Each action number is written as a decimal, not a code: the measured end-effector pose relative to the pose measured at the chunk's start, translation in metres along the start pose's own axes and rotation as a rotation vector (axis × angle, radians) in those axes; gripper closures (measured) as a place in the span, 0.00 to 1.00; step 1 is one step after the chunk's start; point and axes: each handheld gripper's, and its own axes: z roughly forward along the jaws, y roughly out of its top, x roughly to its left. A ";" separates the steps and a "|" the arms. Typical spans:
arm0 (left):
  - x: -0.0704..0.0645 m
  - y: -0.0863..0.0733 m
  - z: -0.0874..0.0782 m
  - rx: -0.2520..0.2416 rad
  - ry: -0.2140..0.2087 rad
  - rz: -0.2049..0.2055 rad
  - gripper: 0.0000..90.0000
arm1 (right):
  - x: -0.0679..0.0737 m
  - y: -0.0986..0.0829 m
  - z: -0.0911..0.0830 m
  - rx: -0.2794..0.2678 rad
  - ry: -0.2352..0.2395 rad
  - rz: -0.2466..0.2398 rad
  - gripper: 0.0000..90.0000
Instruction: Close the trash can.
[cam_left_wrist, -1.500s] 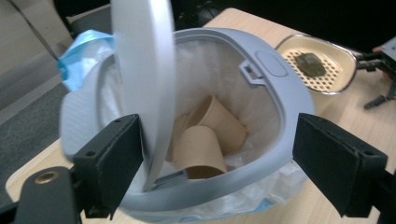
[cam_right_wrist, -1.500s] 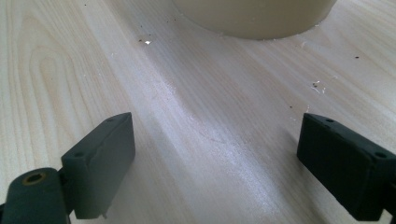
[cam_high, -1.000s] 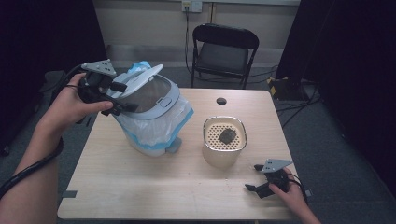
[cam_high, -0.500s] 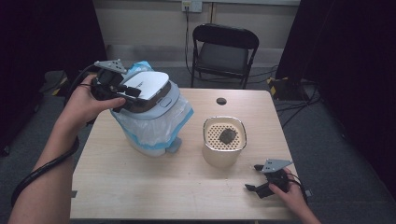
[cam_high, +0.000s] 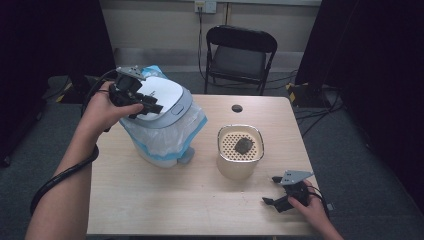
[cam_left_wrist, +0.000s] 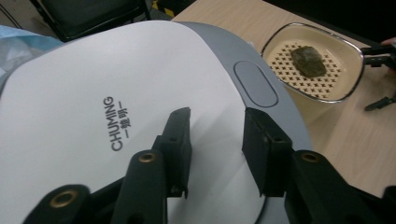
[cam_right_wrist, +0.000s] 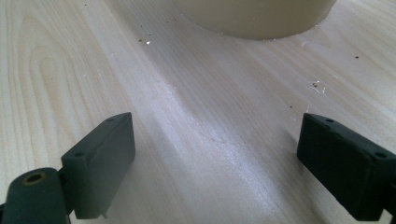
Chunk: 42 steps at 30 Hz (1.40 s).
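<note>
Left hand-held gripper (cam_high: 150, 106) over the white lid (cam_high: 161, 102) of the bin (cam_high: 162, 131), jaws parted a little with nothing between them, tips just above or on the lid surface; contact hard to tell. In the left gripper view, same hand-held gripper (cam_left_wrist: 217, 133) above the lid (cam_left_wrist: 93, 93), black fingers (cam_left_wrist: 180, 140) straddling a bare white patch right of the printed "CHUMING" lettering, near the grey oval button (cam_left_wrist: 255, 83). Lid lying down on the bin, tilted slightly, grey rim toward the middle of the tabletop (cam_high: 200, 200). Bin lined with a clear bag with blue edging (cam_high: 165, 140), standing near the far left corner of the tabletop.

Right hand-held gripper (cam_high: 276, 191) low at the near right corner of the tabletop, jaws spread wide, clamped on nothing. In the right gripper view, right hand-held gripper (cam_right_wrist: 215, 158) with bare wood of the tabletop (cam_right_wrist: 196, 116) between the jaws, and the base of the cream container (cam_right_wrist: 252, 18) farther ahead, apart from them.

Cream container (cam_high: 240, 157) right of the bin, toward the middle right of the tabletop, fitted with a perforated tray carrying a dark lump (cam_high: 243, 145). Small dark round cap (cam_high: 237, 108) near the far edge of the tabletop. Black folding chair (cam_high: 240, 55) beyond that far edge.
</note>
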 end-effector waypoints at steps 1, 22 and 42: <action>0.000 0.000 0.001 -0.001 0.002 0.010 0.71 | 0.000 0.000 0.000 0.000 0.000 0.000 0.12; -0.002 -0.009 -0.010 -0.039 0.051 -0.022 0.40 | 0.000 0.000 0.000 0.000 0.000 0.000 0.12; -0.015 -0.063 -0.060 -0.075 0.046 -0.077 0.22 | 0.000 0.000 0.000 -0.001 -0.002 0.000 0.12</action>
